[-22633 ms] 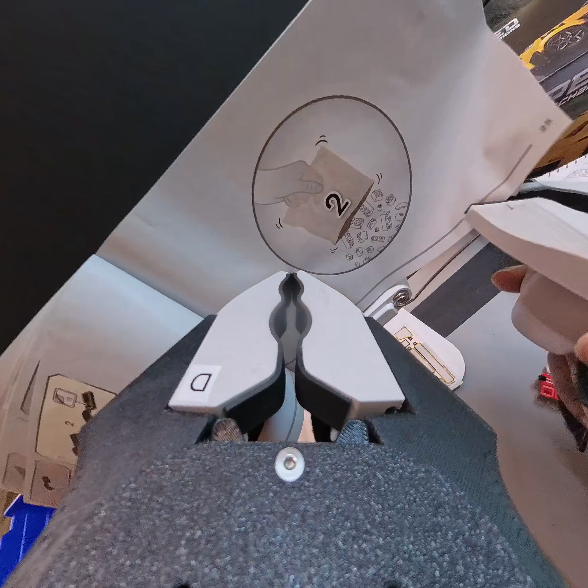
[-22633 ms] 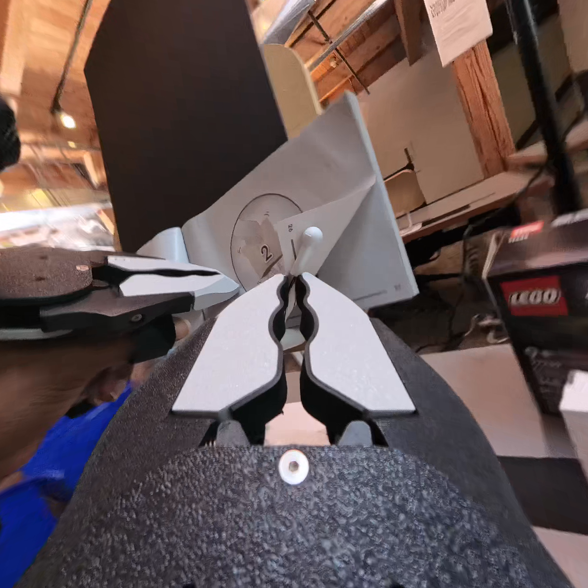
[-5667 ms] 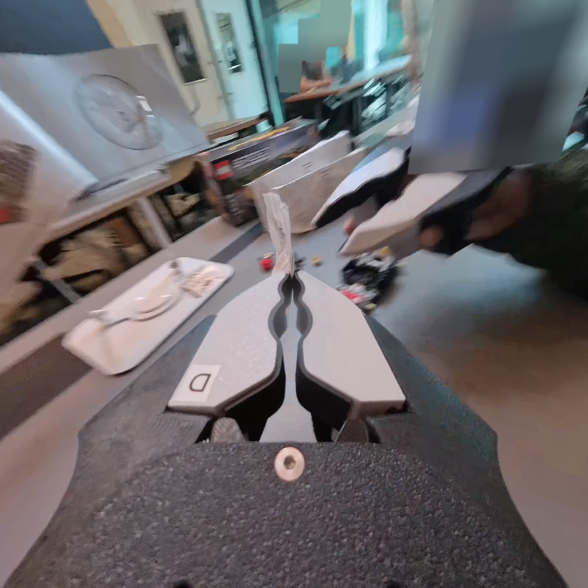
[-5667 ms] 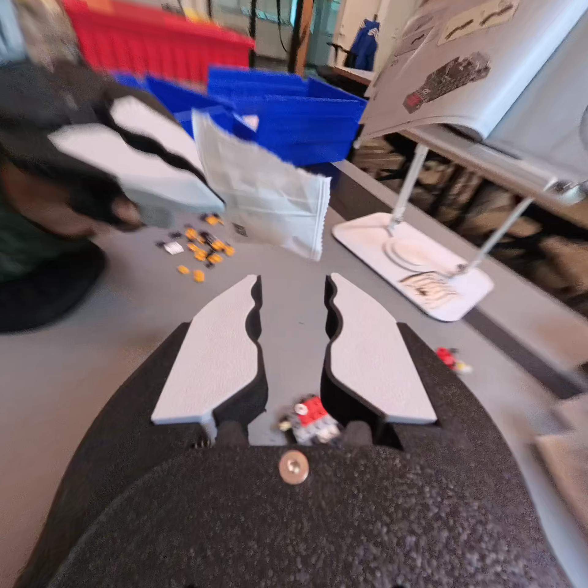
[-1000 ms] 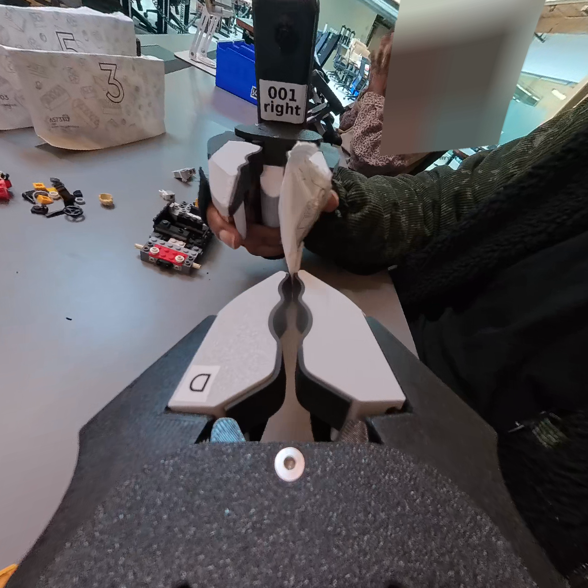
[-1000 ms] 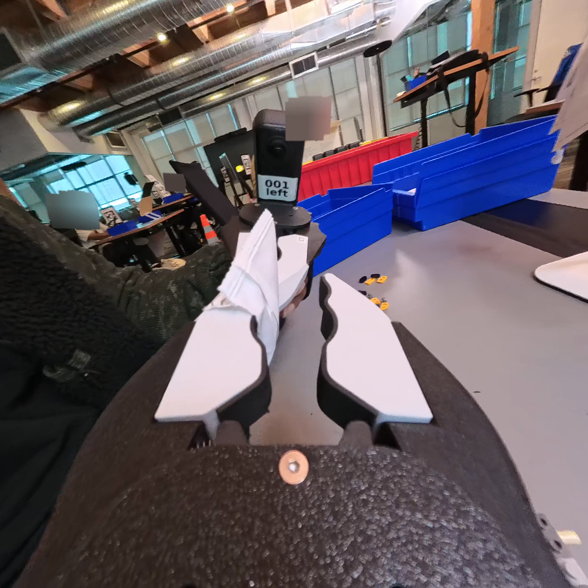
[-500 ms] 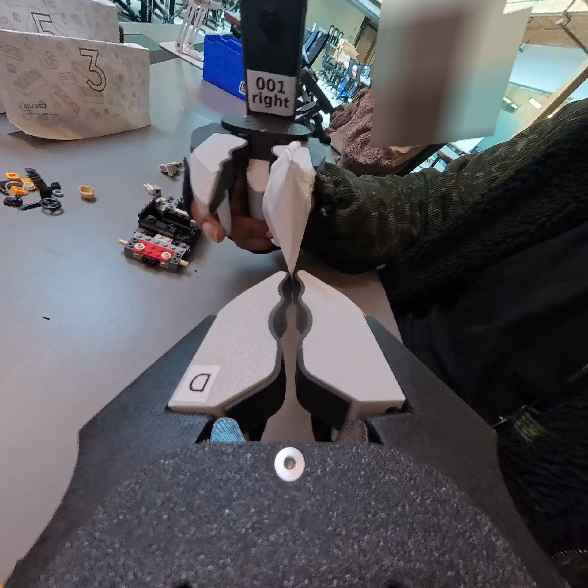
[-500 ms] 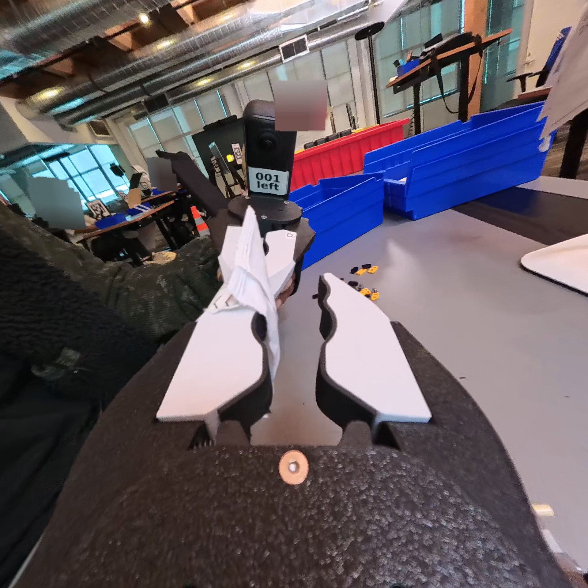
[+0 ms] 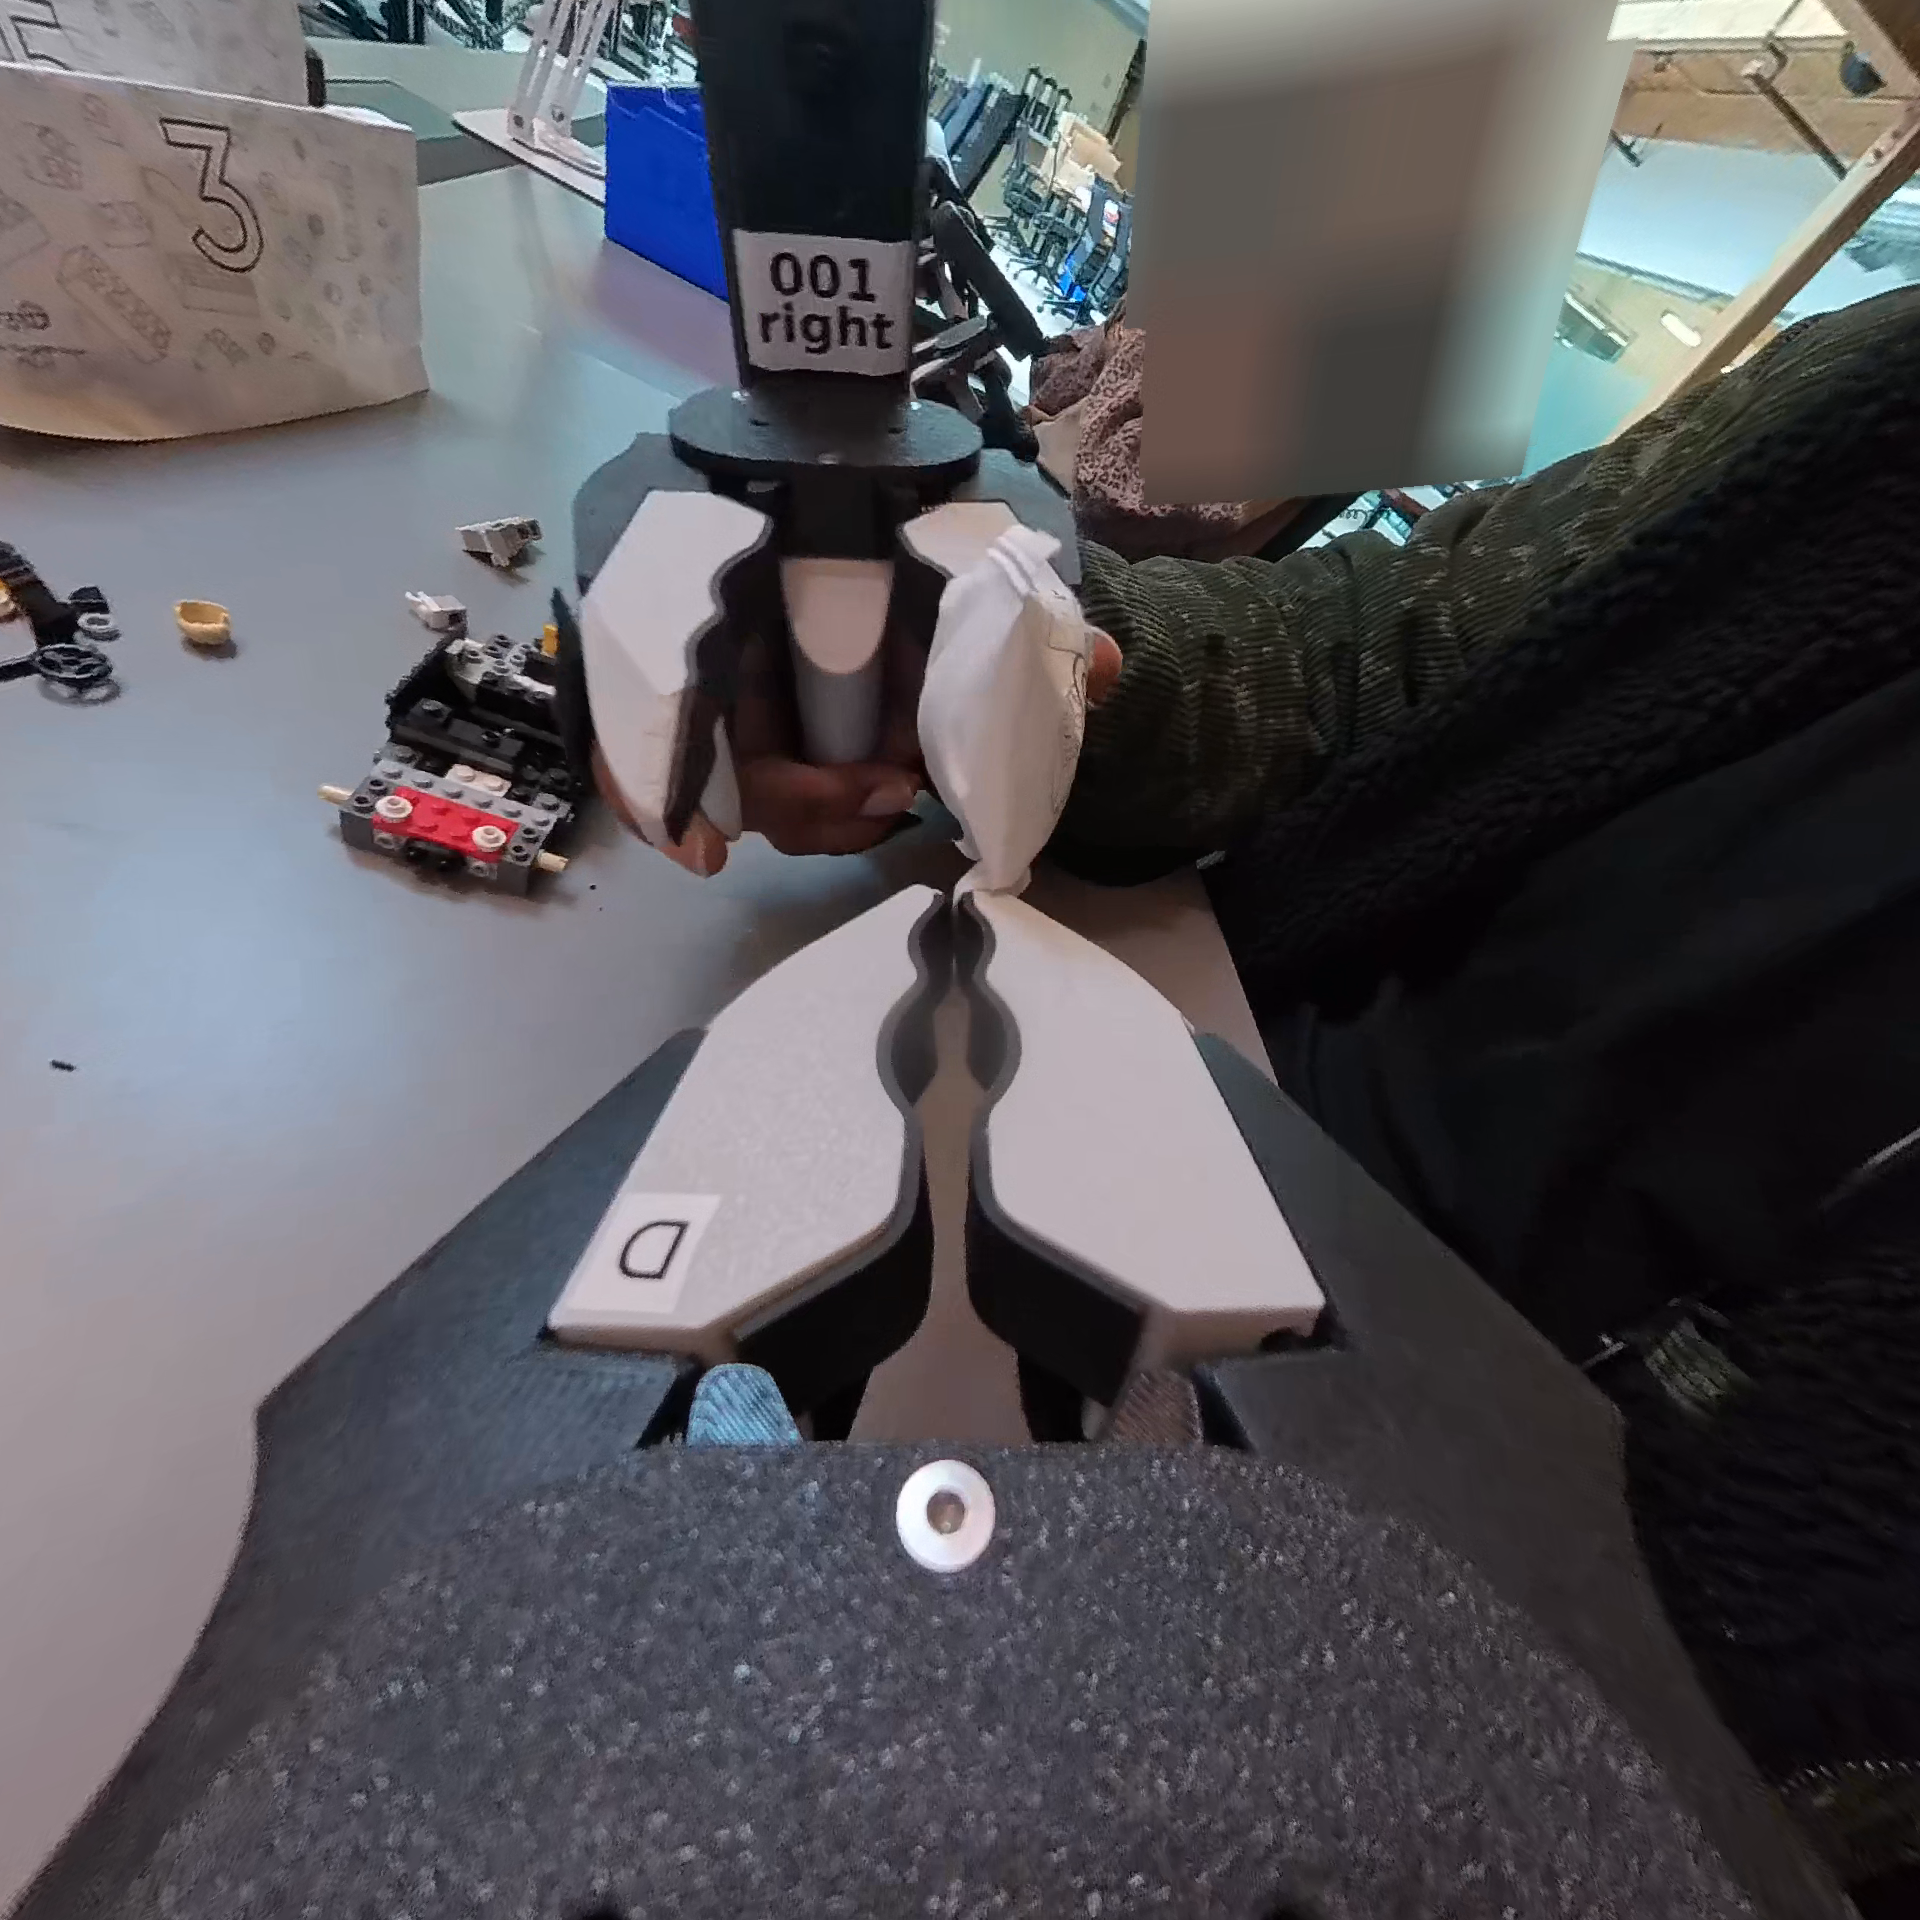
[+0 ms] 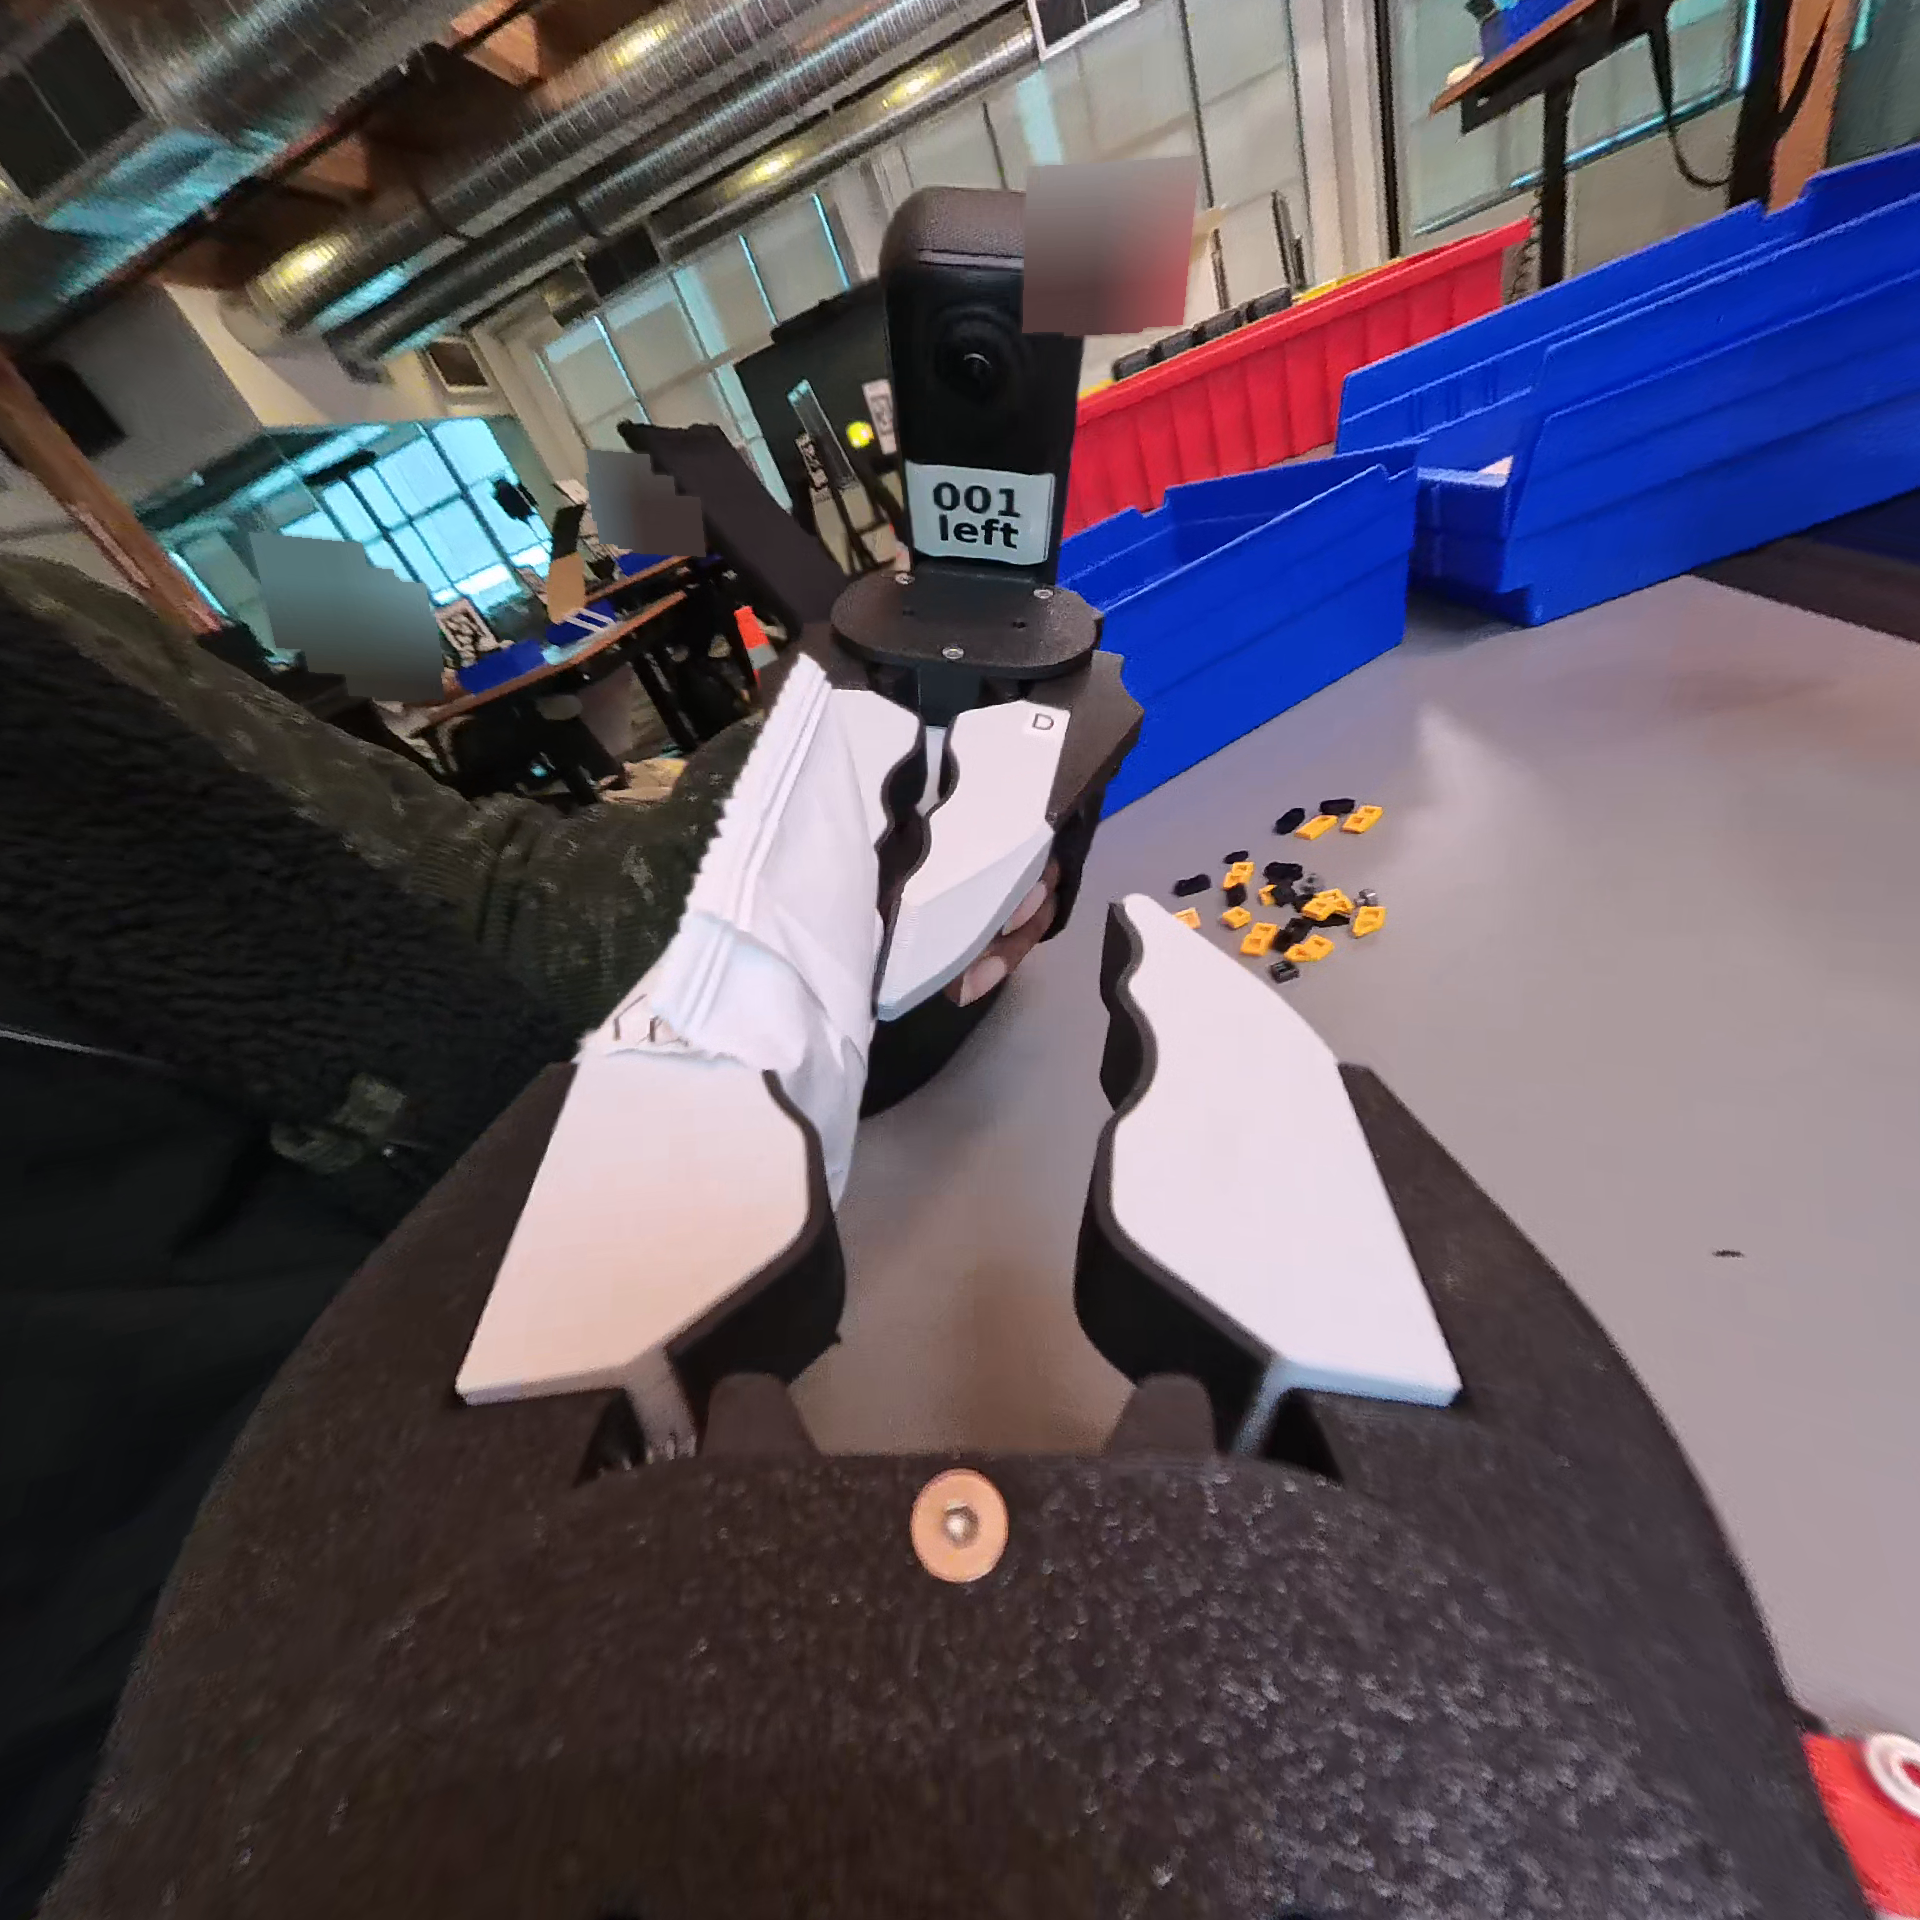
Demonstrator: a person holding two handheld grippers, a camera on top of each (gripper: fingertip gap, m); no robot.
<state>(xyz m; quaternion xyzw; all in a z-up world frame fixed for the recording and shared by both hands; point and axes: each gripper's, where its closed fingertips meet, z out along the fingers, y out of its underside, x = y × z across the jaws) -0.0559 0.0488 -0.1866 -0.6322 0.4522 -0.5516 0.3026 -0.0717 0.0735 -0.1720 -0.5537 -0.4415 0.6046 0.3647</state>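
Paper bag [image 9: 1003,717], one, white and crumpled, runs lengthwise from our left gripper [image 9: 951,904], clamped on its corner, toward our right gripper [image 10: 977,1029], whose fingers stand wide, bag draped over one. One half-built brick car [image 9: 468,769] sits nearby.

Your left gripper [image 9: 951,902]: fingers pinch white paper bag [image 9: 1003,717]; brick model [image 9: 468,769] on desk [image 9: 260,987].

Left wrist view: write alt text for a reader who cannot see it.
The left gripper, fingers shut, pinches a crumpled white paper bag that drapes over one finger of the open right gripper facing it. A partly built black, grey and red brick model sits on the grey table.
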